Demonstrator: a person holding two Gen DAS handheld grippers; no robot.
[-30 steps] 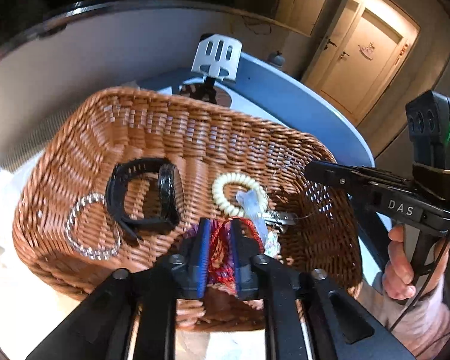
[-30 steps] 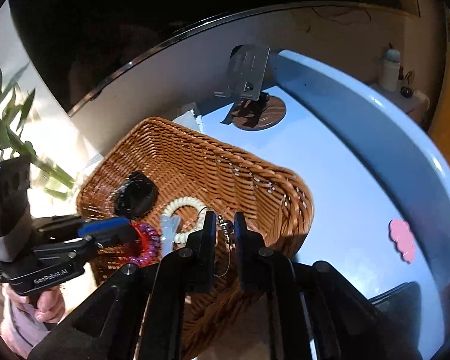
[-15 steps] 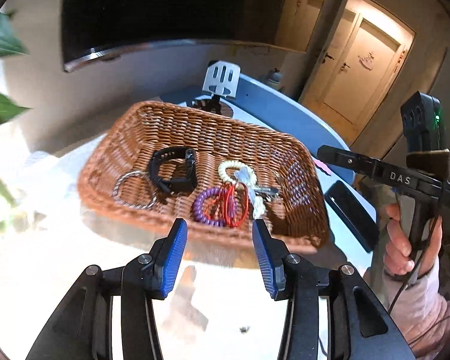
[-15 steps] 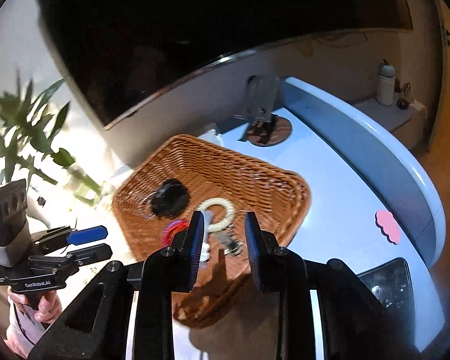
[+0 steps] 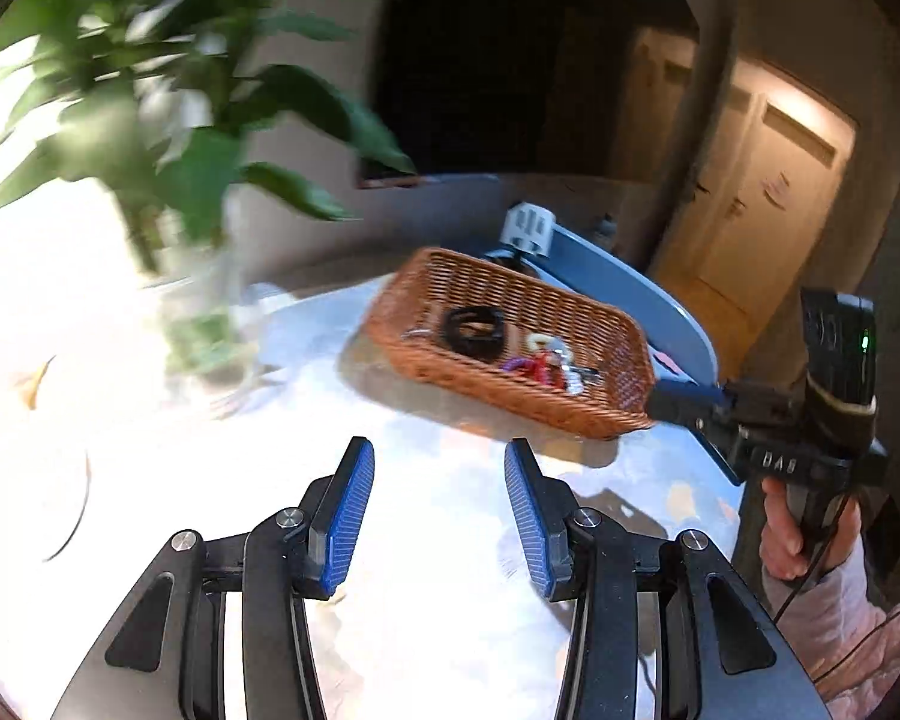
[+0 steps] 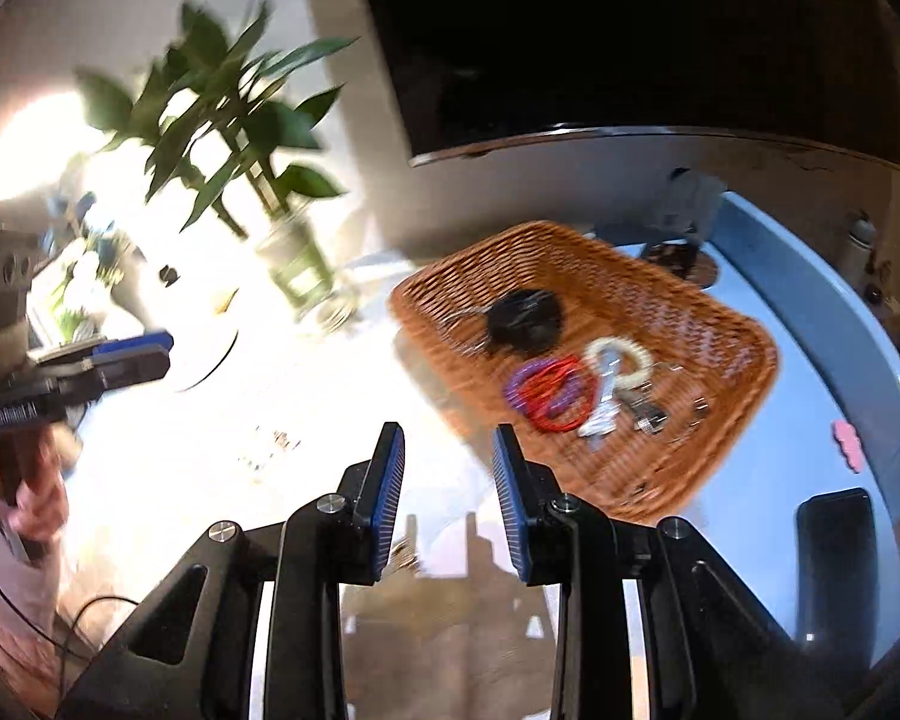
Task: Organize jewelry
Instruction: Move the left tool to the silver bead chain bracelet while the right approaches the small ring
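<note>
Presently: left gripper point(image 5: 439, 516) and right gripper point(image 6: 448, 495) are hanging part-open, gripping nothing; wicker basket point(image 6: 678, 468), centre-right of the frame, is holding black band point(image 6: 525, 318), red and purple coils point(image 6: 549, 390), cream ring point(image 6: 621, 360).

basket point(image 6: 678, 294): woven wicker, rough | table point(image 5: 450, 540): glossy, reflective | tongs pads point(image 5: 348, 516): ribbed blue rubber-like

Both wrist views look down across the table, sharing the wicker basket point(image 5: 510, 348) point(image 6: 588, 354).
</note>
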